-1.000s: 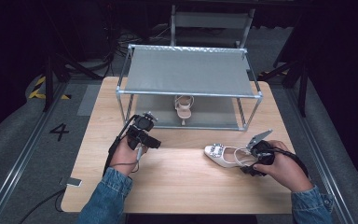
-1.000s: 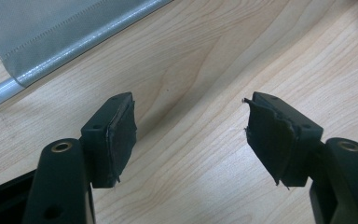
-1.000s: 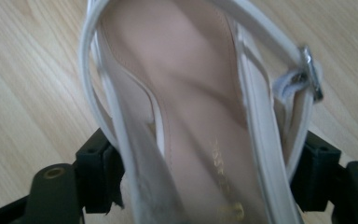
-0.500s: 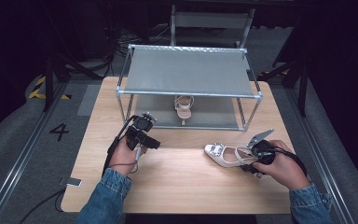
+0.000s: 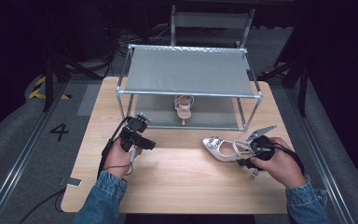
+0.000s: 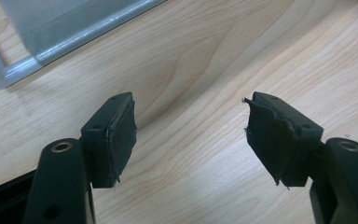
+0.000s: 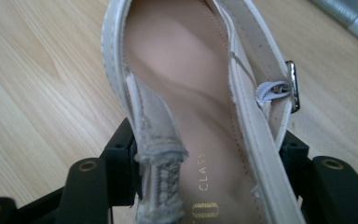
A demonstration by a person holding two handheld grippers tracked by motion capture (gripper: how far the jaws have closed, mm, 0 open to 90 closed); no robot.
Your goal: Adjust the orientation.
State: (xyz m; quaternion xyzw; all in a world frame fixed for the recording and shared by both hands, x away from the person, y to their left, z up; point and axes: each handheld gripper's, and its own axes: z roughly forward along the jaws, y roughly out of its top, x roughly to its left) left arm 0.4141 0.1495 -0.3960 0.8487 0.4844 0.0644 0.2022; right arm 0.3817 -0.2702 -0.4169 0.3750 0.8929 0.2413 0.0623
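Wooden counter (image 5: 177, 182) under us, metal rack (image 5: 189, 70) at far side. Our right gripper (image 5: 249, 151) jaws, just closing, clamp heel end of white shoe (image 5: 221, 149) lying near right edge. Our left gripper (image 5: 142, 142) jaws wide, nothing between.

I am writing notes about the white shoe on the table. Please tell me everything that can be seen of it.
The white shoe is a glossy, leather-like heeled pump with a jewelled ornament on its toe, a tan insole with gold lettering, and a thin strap with a metal buckle. It lies on the wooden table in front of the rack, toe pointing left. The right gripper has just been closing its jaws around the heel end; they press its sides.
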